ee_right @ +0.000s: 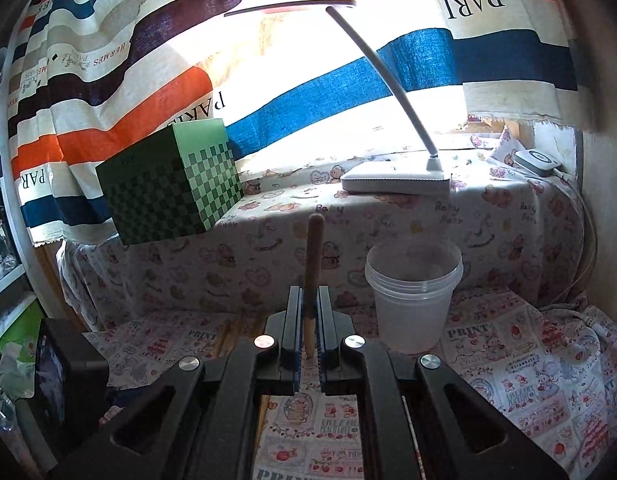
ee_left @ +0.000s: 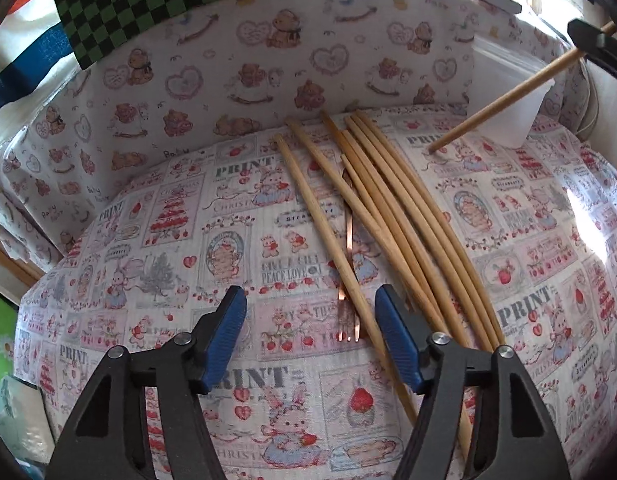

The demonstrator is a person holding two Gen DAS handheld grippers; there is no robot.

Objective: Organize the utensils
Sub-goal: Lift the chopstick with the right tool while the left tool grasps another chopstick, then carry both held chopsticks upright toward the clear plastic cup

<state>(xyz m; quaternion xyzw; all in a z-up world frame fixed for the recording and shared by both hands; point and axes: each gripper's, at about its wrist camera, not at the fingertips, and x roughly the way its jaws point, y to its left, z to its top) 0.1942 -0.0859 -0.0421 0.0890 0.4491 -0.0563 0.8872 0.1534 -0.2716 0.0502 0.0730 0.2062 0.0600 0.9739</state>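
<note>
We had two claws at work over the table (ee_left: 156,240) w/ the printed cloth. Our right claw (ee_right: 308,320) was clenched on one chopstick (ee_right: 312,264), which stuck up nearly upright from its jaws; in the left view that same stick slanted down, tip near the cloth, just in front of the plastic cup (ee_right: 412,296). The cup stood to the right of and beyond that claw, close by, so dropping the stick in looked like the right hand's job. Our left claw (ee_left: 310,308) was released, jaws apart w/ nothing pressed between the pads. Between and just ahead of them lay a copper fork (ee_left: 348,280), tines toward us, w/ one stick crossing it. The bundle of chopsticks (ee_left: 404,216) lay flat, long axes running away from us and slightly left, mostly under and past the right finger. We judged the left claw nearer the pile & fork, approx. aligned w/ their length.
</note>
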